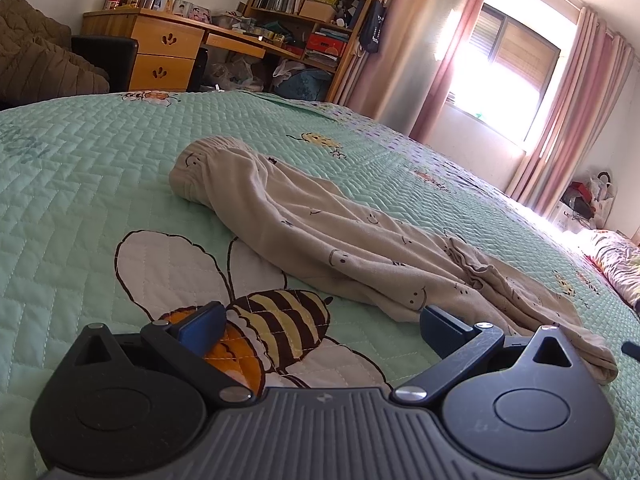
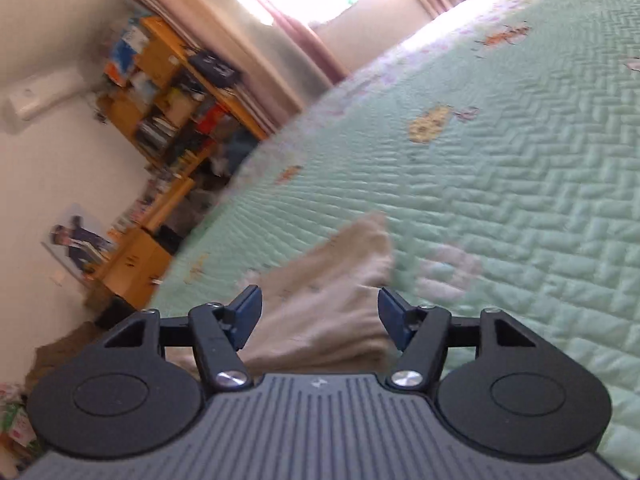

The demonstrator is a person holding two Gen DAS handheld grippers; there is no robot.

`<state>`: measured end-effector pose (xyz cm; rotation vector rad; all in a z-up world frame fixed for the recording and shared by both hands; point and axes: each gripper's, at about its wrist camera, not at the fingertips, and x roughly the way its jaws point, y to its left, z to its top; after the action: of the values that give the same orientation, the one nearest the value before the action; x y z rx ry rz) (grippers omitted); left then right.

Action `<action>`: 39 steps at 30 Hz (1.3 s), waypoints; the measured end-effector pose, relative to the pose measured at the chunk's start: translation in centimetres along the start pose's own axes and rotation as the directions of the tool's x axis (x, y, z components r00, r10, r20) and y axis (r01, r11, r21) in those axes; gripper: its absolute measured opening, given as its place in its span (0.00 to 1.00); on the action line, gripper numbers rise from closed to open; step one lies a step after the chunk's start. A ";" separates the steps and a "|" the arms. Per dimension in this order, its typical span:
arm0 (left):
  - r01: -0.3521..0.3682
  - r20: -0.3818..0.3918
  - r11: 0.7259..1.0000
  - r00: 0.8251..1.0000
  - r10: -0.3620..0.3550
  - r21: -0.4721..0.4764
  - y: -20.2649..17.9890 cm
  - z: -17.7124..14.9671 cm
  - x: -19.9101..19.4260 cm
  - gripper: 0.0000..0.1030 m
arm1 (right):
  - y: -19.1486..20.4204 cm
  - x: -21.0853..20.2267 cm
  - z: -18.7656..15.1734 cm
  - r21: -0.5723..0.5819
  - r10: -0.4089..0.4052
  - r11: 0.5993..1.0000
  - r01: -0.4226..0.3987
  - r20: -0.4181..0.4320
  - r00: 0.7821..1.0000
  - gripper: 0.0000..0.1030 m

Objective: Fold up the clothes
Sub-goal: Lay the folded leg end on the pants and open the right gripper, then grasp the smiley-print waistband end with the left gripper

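Note:
Beige trousers with small smiley faces (image 1: 340, 240) lie crumpled lengthwise on the green quilted bedspread (image 1: 80, 200), waistband at the far left, leg ends at the near right. My left gripper (image 1: 320, 326) is open and empty, low over the bee print, just short of the trousers. My right gripper (image 2: 320, 314) is open and empty, tilted, directly above one end of the same beige cloth (image 2: 332, 300), which shows blurred between its fingers.
A wooden desk (image 1: 168, 48) and bookshelf (image 1: 308, 8) stand beyond the bed's far edge, with a dark chair (image 1: 104, 60) and brown quilt at left. Pink curtains (image 1: 560, 120) and a bright window are at right. Bags sit on the floor by the window.

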<state>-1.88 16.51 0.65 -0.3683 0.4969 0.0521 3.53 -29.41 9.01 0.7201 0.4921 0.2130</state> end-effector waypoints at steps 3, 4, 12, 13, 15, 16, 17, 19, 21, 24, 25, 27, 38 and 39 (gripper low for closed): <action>0.007 0.005 1.000 1.000 -0.007 -0.006 0.2 -0.1 -0.1 0.99 | -0.2 1.8 -0.2 0.010 -0.023 1.000 0.024 -0.063 0.998 0.69; 0.012 0.009 1.000 1.000 -0.012 -0.011 0.2 -0.1 -0.2 0.99 | -0.7 2.1 -0.7 0.017 -0.047 0.999 0.048 -0.085 0.995 0.65; 0.001 0.004 1.000 1.000 -0.001 0.000 0.0 0.0 -0.1 0.99 | 1.0 -1.0 -1.9 -0.027 -0.025 0.999 0.024 -0.028 0.999 0.64; 0.003 0.006 1.000 1.000 -0.003 -0.003 0.1 -0.1 -0.1 0.99 | 1.3 -0.3 -1.4 -0.025 -0.008 1.000 0.008 -0.016 1.000 0.69; 0.013 0.011 1.000 1.000 -0.013 -0.015 0.3 -0.1 -0.2 0.99 | 1.4 1.9 -0.6 0.011 -0.003 1.000 0.003 -0.020 1.000 0.71; 0.017 0.013 1.000 1.000 -0.017 -0.019 0.4 -0.1 -0.2 0.99 | 1.3 3.0 -0.7 0.035 -0.052 0.998 0.054 -0.059 0.997 0.71; 0.022 0.015 0.999 1.000 -0.021 -0.024 0.4 -0.1 -0.3 0.99 | 1.3 3.8 -1.0 0.055 -0.092 0.994 0.098 -0.093 0.991 0.71; 0.021 0.014 1.000 1.000 -0.020 -0.023 0.4 -0.1 -0.3 0.99 | 2.7 3.4 -2.7 0.024 -0.076 0.997 0.077 -0.068 0.995 0.71; 0.019 0.012 1.000 1.000 -0.018 -0.022 0.3 0.0 -0.2 0.99 | 5.5 3.1 -4.1 -0.069 -0.029 0.997 0.028 -0.019 0.999 0.71; 0.048 0.015 0.997 0.999 -0.047 -0.057 1.0 0.2 -0.4 0.99 | 9.6 3.9 -5.7 -0.197 0.017 0.980 -0.022 -0.027 0.999 0.73; 0.072 0.021 0.993 0.997 -0.070 -0.097 1.6 0.3 -0.5 0.99 | 10.1 4.1 -6.3 -0.222 0.020 0.975 -0.029 -0.045 0.999 0.73; 0.122 0.039 0.975 0.992 -0.117 -0.183 3.1 0.6 -0.6 0.99 | 10.9 4.3 -7.4 -0.267 0.022 0.963 -0.043 -0.079 0.997 0.73; 0.168 0.093 0.778 0.986 -0.140 -0.605 8.1 4.8 4.7 1.00 | 6.7 -2.0 -14.3 -0.351 -0.079 0.935 0.057 -0.047 0.996 0.73; 0.161 0.088 0.749 0.987 -0.137 -0.643 8.4 5.4 5.7 1.00 | 6.9 -2.1 -14.7 -0.365 -0.087 0.928 0.069 -0.035 0.996 0.73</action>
<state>4.42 26.00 -0.45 -1.0957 0.3997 0.0754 -5.77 -16.59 4.96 0.3319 0.5110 0.2405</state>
